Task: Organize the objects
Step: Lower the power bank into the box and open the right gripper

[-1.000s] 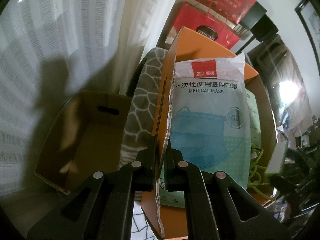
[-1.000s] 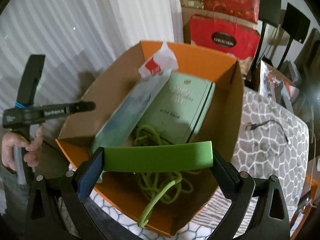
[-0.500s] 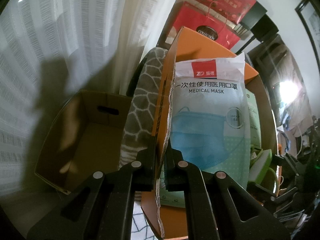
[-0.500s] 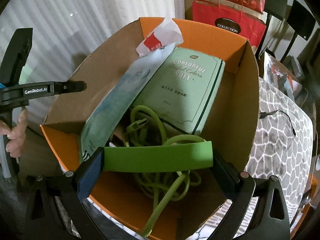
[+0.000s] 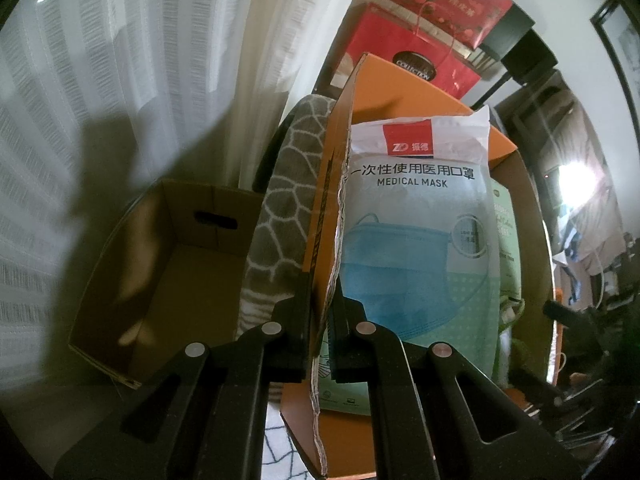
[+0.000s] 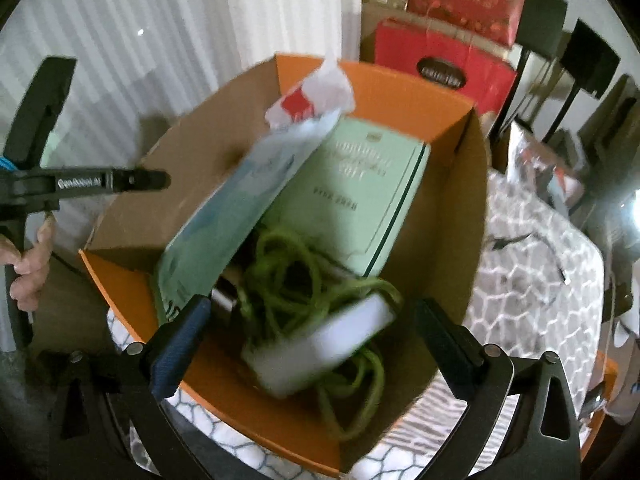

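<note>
An orange cardboard box (image 6: pixel 472 184) stands on a patterned cloth. Inside lie a medical mask pack (image 6: pixel 236 216), a mint-green box (image 6: pixel 360 192) and a coiled green cord (image 6: pixel 296 272). My right gripper (image 6: pixel 312 328) is open above the box's near side. A flat green-and-white block (image 6: pixel 320 344), blurred, lies loose between its fingers, over the cord. My left gripper (image 5: pixel 322 304) is shut on the box's left wall (image 5: pixel 328 184); the mask pack (image 5: pixel 420 232) leans just right of it. The left gripper also shows in the right wrist view (image 6: pixel 160 179).
An open brown cardboard box (image 5: pixel 168 264) sits low on the left by the white curtain (image 5: pixel 160 60). Red gift bags (image 6: pixel 452 64) stand behind the orange box. A dark cable (image 6: pixel 520 240) lies on the patterned cloth (image 6: pixel 536 280) to the right.
My right gripper has opened and let go of the green block, which now drops tilted into the box over the cord. My left gripper has kept its hold on the wall.
</note>
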Tool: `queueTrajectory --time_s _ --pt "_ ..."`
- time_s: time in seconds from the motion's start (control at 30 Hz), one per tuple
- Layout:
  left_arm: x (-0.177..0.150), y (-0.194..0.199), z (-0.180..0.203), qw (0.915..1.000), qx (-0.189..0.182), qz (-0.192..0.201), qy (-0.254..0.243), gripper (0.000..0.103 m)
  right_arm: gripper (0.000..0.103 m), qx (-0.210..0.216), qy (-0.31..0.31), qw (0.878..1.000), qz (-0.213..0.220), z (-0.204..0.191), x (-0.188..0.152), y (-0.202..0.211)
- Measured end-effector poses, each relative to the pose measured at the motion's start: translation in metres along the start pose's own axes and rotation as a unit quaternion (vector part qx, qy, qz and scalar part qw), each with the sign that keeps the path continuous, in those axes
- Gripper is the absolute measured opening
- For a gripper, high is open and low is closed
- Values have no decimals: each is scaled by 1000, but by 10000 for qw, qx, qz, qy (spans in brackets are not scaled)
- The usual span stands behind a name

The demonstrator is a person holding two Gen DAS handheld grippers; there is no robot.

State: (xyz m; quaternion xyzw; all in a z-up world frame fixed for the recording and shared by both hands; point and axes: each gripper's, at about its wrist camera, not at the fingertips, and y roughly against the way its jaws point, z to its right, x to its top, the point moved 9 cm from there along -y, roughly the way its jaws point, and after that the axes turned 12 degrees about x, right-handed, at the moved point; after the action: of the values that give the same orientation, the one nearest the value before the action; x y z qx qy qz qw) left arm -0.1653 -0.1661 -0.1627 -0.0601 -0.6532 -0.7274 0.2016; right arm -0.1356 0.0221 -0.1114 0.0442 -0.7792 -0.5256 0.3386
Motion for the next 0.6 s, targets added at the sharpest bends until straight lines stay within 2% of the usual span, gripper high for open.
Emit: queueTrajectory --time_s 0.6 --pt "0 0 0 10000 -3 -5 -1 6 103 -246 -285 9978 553 25 15 41"
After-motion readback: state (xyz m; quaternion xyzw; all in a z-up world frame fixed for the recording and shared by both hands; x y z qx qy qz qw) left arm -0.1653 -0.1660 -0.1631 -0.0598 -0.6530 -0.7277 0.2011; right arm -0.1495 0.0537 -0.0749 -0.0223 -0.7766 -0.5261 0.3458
